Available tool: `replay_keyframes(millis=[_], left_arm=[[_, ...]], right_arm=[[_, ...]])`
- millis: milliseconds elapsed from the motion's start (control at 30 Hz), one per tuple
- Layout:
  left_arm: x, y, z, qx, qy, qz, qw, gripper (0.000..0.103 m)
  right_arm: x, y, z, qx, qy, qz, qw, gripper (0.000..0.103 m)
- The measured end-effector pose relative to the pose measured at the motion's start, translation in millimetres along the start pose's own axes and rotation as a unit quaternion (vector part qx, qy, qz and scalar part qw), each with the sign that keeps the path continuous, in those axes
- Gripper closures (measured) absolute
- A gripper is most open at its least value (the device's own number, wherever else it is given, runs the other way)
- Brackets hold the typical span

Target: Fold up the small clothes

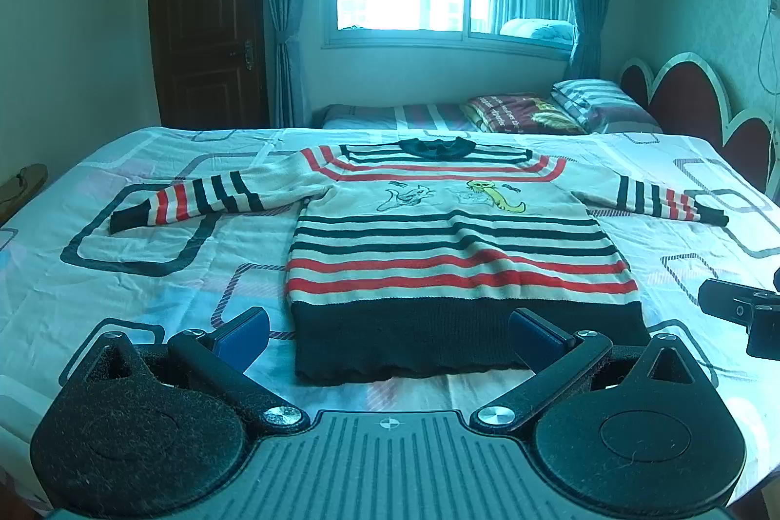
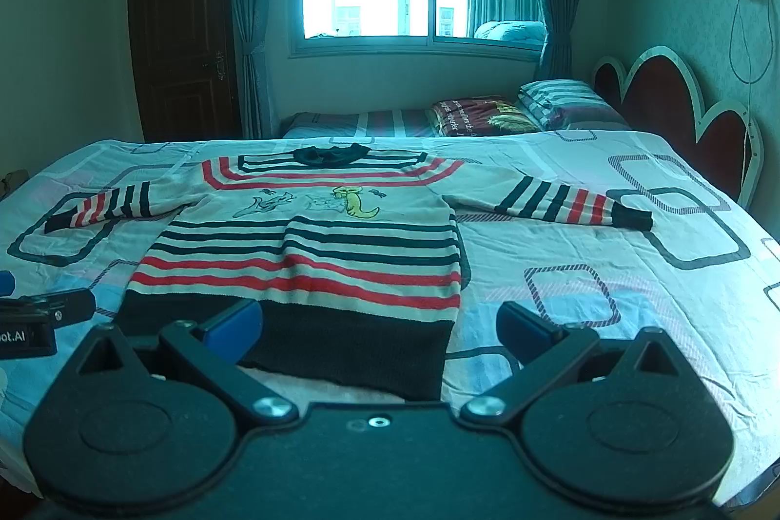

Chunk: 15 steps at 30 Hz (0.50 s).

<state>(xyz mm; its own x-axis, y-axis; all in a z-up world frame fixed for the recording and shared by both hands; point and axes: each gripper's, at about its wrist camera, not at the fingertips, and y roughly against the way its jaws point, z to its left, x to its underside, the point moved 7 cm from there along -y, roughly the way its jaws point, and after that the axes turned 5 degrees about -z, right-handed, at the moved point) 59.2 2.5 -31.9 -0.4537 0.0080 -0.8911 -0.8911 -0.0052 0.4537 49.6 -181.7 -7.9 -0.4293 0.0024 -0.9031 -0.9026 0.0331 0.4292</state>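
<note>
Striped knitted child's sweater spread flat, sleeves out, unfolded; left gripper and right gripper gaping, empty; all folding ahead.

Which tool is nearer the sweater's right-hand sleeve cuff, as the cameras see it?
Right. The right tool sits over the hem's right corner, nearer that cuff; the left tool straddles the hem's left and middle.

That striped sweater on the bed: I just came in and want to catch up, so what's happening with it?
Nothing is folded yet. The striped sweater lies flat on the bedsheet, both sleeves spread out. A person holds two tongs near its dark hem: the left tongs and the right tongs, both open and gripping nothing.
</note>
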Motion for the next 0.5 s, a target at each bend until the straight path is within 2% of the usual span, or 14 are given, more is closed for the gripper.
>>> replay_keyframes(millis=[500], left_arm=[[-1.2,-0.9,-0.8,0.0,-0.003,-0.001,1.0,0.0]], right_arm=[[-1.4,0.3,0.9,-0.001,-0.002,0.0,1.0,0.001]])
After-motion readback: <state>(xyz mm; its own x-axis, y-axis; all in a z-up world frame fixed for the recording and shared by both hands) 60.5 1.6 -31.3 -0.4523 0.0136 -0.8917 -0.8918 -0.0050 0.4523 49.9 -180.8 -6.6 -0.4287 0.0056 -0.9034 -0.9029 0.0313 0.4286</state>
